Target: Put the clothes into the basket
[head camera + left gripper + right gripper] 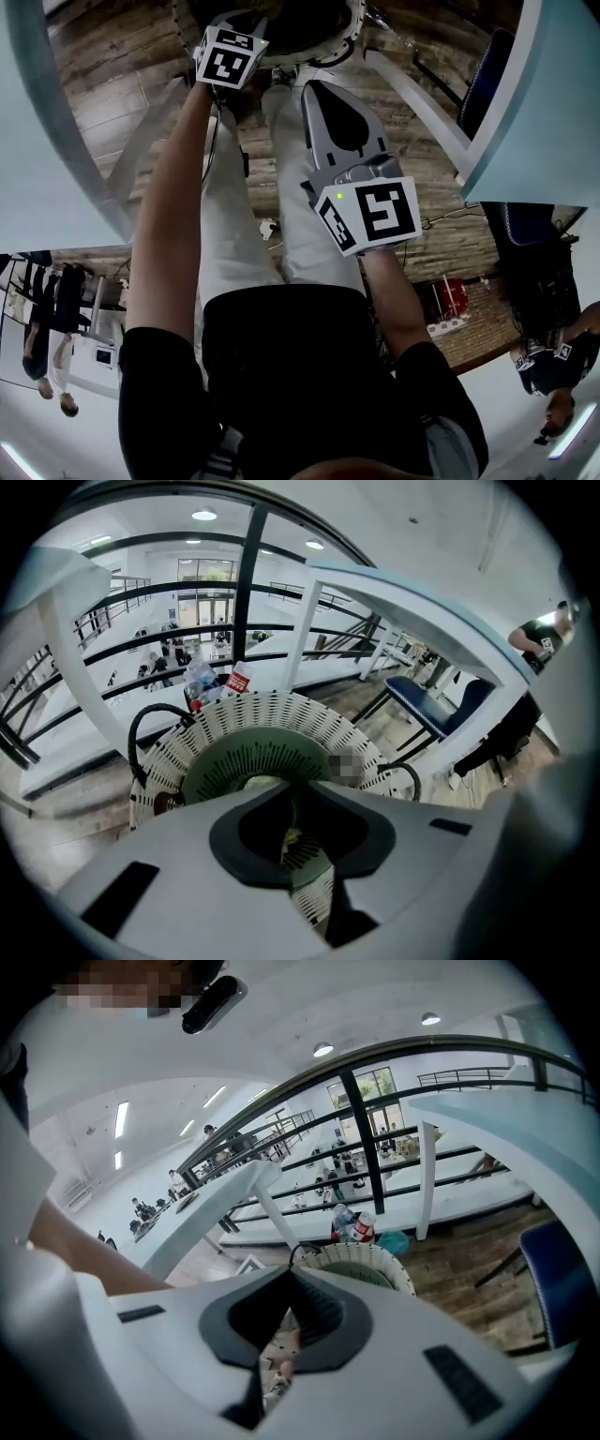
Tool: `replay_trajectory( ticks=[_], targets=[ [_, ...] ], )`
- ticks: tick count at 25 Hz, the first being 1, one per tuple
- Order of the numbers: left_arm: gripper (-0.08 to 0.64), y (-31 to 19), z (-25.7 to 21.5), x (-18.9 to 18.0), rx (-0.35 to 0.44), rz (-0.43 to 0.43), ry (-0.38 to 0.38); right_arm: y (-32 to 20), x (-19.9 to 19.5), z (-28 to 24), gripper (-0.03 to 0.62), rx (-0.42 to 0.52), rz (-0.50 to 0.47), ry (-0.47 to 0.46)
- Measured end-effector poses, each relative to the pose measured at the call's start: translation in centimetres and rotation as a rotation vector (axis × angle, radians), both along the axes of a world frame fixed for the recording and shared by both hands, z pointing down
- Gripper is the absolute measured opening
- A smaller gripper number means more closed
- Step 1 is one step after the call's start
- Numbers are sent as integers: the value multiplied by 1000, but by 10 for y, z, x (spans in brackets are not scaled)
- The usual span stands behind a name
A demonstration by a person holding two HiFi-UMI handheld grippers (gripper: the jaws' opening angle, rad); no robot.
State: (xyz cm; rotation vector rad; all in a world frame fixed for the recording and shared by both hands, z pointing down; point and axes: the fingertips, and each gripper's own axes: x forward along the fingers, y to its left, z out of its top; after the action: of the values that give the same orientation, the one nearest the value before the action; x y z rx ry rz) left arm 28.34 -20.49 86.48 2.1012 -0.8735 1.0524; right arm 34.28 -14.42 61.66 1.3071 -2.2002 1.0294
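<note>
A round white slatted basket (281, 710) with a green inside stands on the wood floor. A pale garment (258, 782) lies in its bottom, half hidden behind the jaws. My left gripper (292, 803) hangs right over the basket, pointing steeply down. Its jaws are drawn together to a thin slit that shows only basket mesh. In the head view the left gripper (239, 37) sits above the basket's rim (352, 37). My right gripper (317, 89) hovers nearer the person's white trousers, short of the basket (361, 1260). The right gripper (286, 1321) looks closed; what shows through its slit is unclear.
Plastic bottles and a red-labelled can (211, 682) stand behind the basket. A blue chair (431, 705) and slanting white table legs (412, 94) flank it. Black loop handles (141, 733) stick out from the basket's sides. People stand far off in the hall.
</note>
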Motion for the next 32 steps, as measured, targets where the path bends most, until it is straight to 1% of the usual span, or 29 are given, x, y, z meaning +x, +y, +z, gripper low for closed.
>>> replay_trajectory(
  ticks=[3,6,9,11,13,15,17,21,26,29,32],
  targets=[
    [48,8,1,-2,-12,-6,2,0,1,2,9,3,4,9],
    [34,15,-3,-6,-14,-41,21,2,0,7,9,-4,10,17],
    [31,27,-11,-7,-31,-107,96,4,-7,11,9,-6,14,22],
    [31,38,-18,-11,-50,-182,167,6,-15,12,9,5,8,21],
    [31,52,-29,-18,-65,-242,219,8,-23,13,9,15,-5,25],
    [31,65,-42,-23,-63,-256,254,9,-29,15,9,21,-16,33],
    [31,74,-57,-28,-48,-248,286,11,-35,16,9,11,-6,27],
    [26,85,-91,-42,12,-237,345,20,-53,15,9,-9,24,14],
    [23,86,-149,-66,143,-229,396,33,-87,12,9,-5,20,27],
    [23,84,-187,-90,217,-254,413,37,-106,0,9,7,20,27],
    [21,81,-228,-111,276,-290,462,38,-120,-20,9,30,29,26]
  ],
)
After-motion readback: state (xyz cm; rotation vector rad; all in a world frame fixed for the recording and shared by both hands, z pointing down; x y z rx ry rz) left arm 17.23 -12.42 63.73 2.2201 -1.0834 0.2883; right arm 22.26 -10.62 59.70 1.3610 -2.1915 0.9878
